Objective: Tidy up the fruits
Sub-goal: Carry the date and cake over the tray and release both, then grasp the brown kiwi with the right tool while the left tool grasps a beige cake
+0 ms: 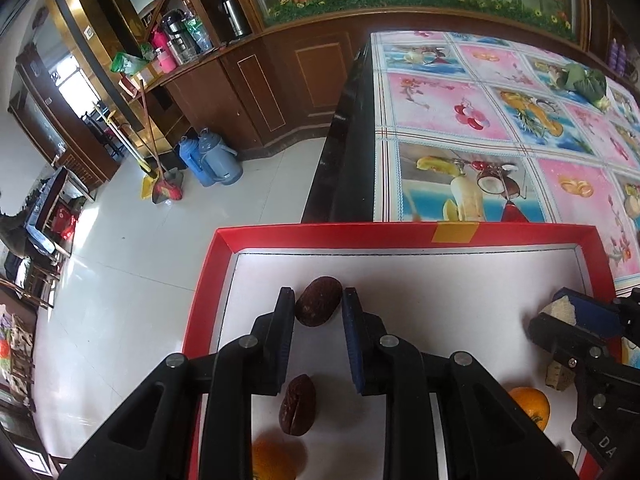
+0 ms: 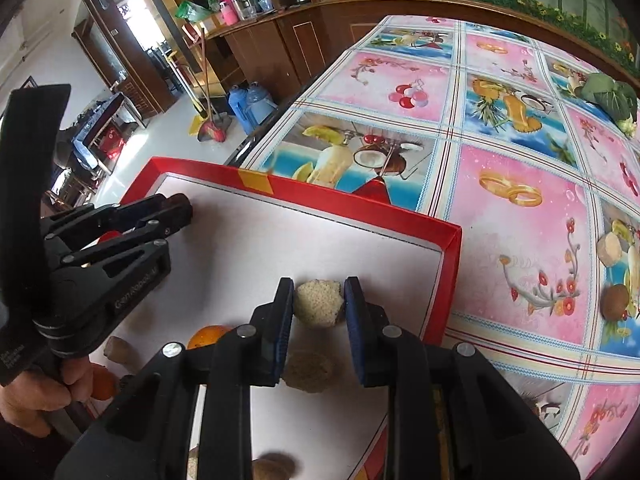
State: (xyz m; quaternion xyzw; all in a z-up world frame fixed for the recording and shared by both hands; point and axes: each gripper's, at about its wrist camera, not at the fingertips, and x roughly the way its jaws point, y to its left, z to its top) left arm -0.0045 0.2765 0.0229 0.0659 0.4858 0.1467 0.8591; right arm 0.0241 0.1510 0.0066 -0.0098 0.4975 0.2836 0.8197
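A red box lid with a white floor lies at the table's near corner. My left gripper is shut on a dark red date over the lid's far left part. A second date and an orange lie below the fingers. My right gripper is shut on a rough beige fruit piece near the lid's right wall. Another beige piece lies under it, and an orange sits to the left. The right gripper shows at the left wrist view's right edge.
The table wears a pink and blue fruit-print cloth. A brown round fruit lies on it right of the lid, and green leafy produce at the far side. The floor drops away on the left, with blue flasks and a cabinet. A hand holds the left gripper.
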